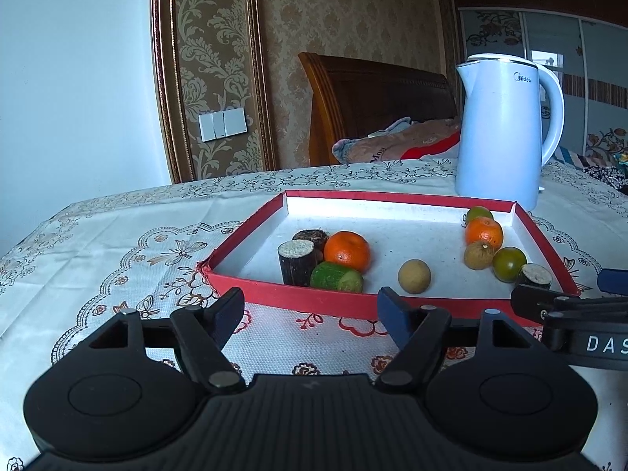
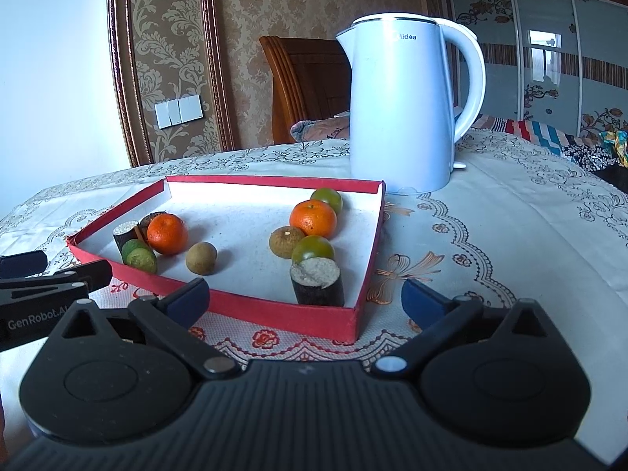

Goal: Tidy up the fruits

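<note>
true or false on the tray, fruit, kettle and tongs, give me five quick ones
1. Two orange mandarins lie in the red tray. True.
2. The white kettle stands inside the tray. False: it stands on the tablecloth behind it.
3. The left tongs hold a fruit. False: open, with nothing between them.
4. The right tongs are open and empty. True.
5. The tan round fruit lies apart from both clusters. True.
</note>
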A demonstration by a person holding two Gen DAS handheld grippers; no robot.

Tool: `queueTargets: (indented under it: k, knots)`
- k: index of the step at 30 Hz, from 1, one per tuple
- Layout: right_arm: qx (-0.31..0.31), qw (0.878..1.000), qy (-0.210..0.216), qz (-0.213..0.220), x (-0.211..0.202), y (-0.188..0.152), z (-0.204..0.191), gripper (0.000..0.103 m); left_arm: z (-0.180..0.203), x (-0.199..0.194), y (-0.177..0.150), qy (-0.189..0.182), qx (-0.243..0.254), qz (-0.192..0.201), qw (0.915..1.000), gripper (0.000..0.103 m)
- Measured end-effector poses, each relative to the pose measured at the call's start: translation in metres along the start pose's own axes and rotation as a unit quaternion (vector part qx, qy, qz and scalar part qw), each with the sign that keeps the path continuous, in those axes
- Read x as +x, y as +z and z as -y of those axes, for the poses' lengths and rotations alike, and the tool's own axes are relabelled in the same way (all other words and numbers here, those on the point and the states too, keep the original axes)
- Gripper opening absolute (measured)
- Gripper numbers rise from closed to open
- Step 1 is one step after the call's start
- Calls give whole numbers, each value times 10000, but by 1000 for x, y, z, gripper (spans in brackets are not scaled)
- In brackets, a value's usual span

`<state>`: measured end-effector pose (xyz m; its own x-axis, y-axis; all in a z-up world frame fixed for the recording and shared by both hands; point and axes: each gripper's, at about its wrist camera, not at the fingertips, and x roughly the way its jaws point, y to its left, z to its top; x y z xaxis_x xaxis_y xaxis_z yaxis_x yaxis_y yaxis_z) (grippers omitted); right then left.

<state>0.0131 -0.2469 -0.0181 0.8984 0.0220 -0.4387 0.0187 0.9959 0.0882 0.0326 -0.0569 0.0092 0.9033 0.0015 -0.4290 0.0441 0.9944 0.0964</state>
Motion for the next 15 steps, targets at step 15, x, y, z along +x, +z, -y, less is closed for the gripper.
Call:
queueTargets:
  k: [15]
  knots:
    - [-3,10000,0,-2,0,0,0,103,5,-2,-1,16,172,68,9998,74]
